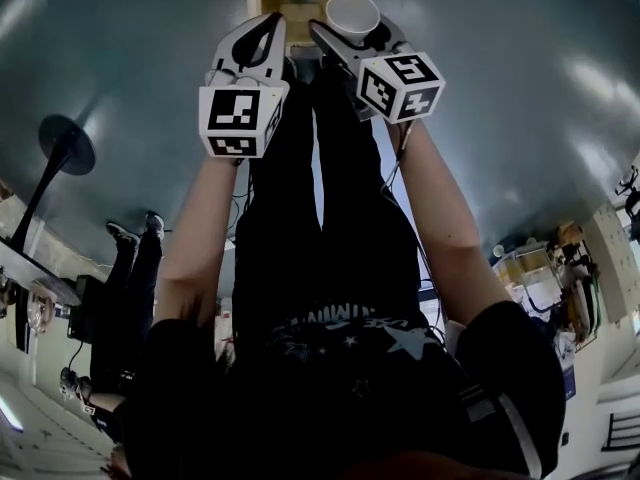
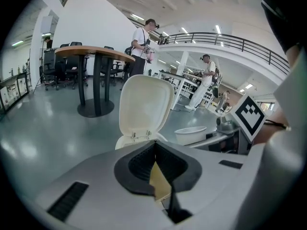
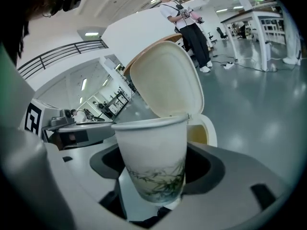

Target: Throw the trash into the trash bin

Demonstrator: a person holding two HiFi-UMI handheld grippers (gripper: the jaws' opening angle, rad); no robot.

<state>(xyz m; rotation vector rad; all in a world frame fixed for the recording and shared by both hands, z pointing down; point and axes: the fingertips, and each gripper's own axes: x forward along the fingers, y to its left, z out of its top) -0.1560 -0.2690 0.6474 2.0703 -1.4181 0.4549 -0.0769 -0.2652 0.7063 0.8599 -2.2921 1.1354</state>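
- The paper cup (image 3: 153,162) sits upright, clamped between the wide-set jaws of the right gripper (image 1: 352,30), at the near edge of the bin (image 3: 210,133).
- The bin's lid (image 3: 165,80) stands raised behind its mouth, so the opening looks free.
- Best carry the cup over the middle of the bin's mouth, short of the lid, before letting go; released too early, it could catch the rim.
- The left gripper (image 2: 154,145), also at the bin's near edge, has its jaws together, apparently empty; keep it out of the drop path.

The cup (image 1: 352,13) sits between the right gripper's (image 1: 350,32) jaws, with the left gripper (image 1: 272,30) alongside on its left. The trash bin (image 3: 207,131) stands just ahead of both.
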